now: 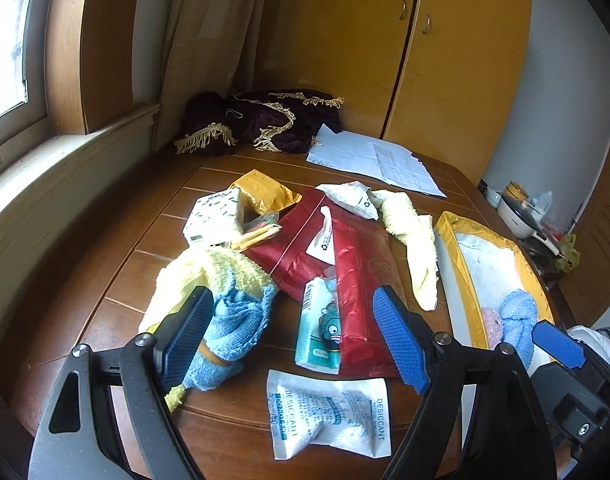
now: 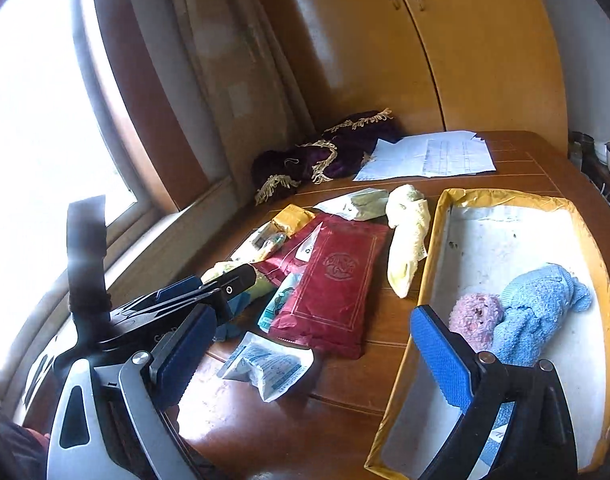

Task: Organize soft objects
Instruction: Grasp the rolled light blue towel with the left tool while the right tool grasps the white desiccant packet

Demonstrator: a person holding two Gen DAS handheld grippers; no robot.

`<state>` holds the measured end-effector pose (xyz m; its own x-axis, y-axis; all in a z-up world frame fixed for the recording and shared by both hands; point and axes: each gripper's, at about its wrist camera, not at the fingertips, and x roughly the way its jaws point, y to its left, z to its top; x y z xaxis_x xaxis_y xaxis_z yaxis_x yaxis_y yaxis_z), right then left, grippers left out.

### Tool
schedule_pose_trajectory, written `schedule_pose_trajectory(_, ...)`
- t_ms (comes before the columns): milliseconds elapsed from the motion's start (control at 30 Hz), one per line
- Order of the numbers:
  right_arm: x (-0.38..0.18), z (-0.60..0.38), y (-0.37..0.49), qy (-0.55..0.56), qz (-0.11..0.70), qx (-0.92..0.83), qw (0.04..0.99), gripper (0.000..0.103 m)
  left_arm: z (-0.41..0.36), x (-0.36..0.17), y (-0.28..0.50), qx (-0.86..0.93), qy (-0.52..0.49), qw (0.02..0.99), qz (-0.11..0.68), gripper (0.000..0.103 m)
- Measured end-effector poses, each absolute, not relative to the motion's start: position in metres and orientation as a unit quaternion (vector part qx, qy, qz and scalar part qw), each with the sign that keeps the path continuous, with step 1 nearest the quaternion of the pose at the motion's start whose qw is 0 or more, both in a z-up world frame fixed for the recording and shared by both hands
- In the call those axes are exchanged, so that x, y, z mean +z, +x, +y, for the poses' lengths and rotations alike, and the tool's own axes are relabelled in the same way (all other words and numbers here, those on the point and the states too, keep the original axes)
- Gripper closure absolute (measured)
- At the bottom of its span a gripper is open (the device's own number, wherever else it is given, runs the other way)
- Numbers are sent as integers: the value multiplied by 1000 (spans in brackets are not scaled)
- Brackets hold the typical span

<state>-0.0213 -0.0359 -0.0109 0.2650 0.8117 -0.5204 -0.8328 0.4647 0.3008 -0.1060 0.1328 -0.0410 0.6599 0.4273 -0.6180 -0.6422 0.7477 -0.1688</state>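
My left gripper (image 1: 295, 336) is open and low over the wooden table (image 1: 125, 276). A blue and yellow cloth bundle (image 1: 233, 312) lies against the inside of its left finger, not clamped. A pale yellow cloth (image 1: 413, 240) lies further back, beside the yellow-rimmed tray (image 1: 449, 232). In the tray (image 2: 437, 240) lie a pink fluffy ball (image 2: 475, 316) and a blue knitted cloth (image 2: 541, 304). My right gripper (image 2: 313, 356) is open, its right finger over the tray's near corner with nothing between the fingers. The left gripper (image 2: 217, 284) shows at left in the right wrist view.
A red pouch (image 1: 345, 264), a teal tissue pack (image 1: 319, 332), desiccant packets (image 1: 329, 412), a white tissue box (image 1: 217, 218) and a golden pouch (image 1: 261, 190) clutter the table. At the back lie papers (image 1: 377, 160) and a dark fringed cloth (image 1: 261, 120). Behind stands a wardrobe (image 1: 445, 60).
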Motion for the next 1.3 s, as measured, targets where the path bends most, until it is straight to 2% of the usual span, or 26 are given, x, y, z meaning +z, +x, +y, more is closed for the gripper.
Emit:
schedule_pose_trajectory(133,-13,-30,-29,-21,325,539,777,5,145,-40,-121,284,-214,895,270,21)
schedule_pose_trajectory(333,-20,-15,-36,-32,342,567,748,14,174,-31,-149,272,-248,900,233,21)
schedule_pose_trajectory(533,-33,12,-45,-61,374,590,713,21,196,-35,-162,257,-283,894,234,21)
schedule_pose_trajectory(900,-70,68,-59,-177,390,587,687,21,221,-49,-174,275,-316,876,239,21)
schedule_pose_trajectory(1100,-84,63,-67,-218,383,573,691,22,223,-49,-178,268,-311,881,235,21)
schedule_pose_trajectory(1200,-83,55,-71,-220,376,568,698,27,215,-48,-174,245,-291,893,239,21)
schedule_pose_trajectory(1300,-80,55,-74,-225,362,573,700,38,205,-49,-167,231,-266,902,248,21)
